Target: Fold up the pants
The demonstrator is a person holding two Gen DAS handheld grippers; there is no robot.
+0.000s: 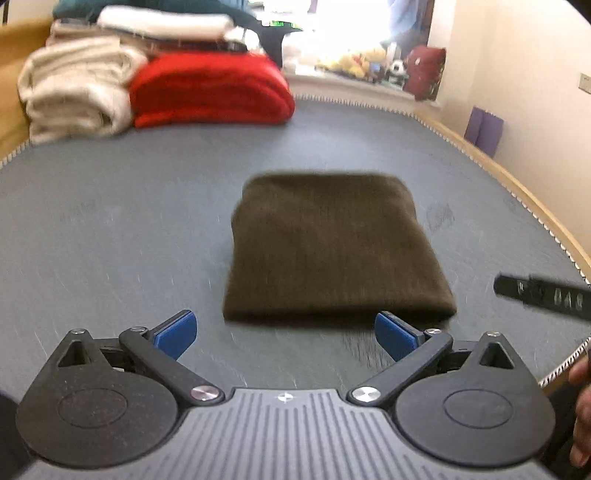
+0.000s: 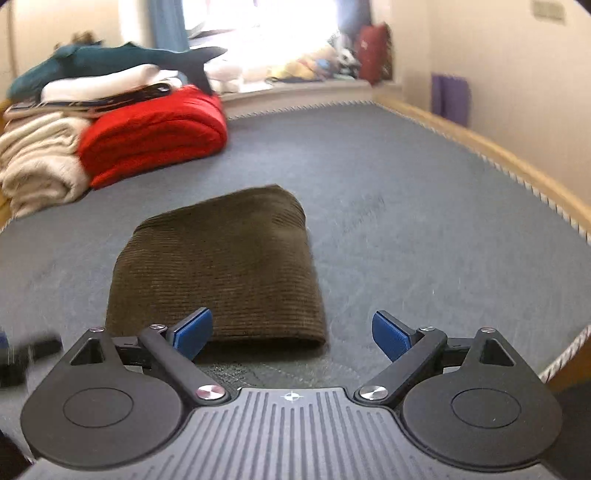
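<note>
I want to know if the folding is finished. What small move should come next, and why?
Probably draw both away: the dark brown corduroy pants lie in a compact folded rectangle on the grey mattress, and left gripper and right gripper are open, holding nothing.

The window (image 1: pixel 332 33) is blown out to white in both views, so the small things on the sill (image 1: pixel 354 62) stay unreadable blobs. The blanket pile (image 1: pixel 77 85) runs off the left edge (its upper layers blur together). A black bar (image 1: pixel 543 297) with pale markings enters from the right edge of the left view; the markings are too smeared to read. A hand (image 1: pixel 581 402) shows only as a sliver at that edge. In the right view a dark shape (image 2: pixel 26 356) at the left edge is blurred past telling.
</note>
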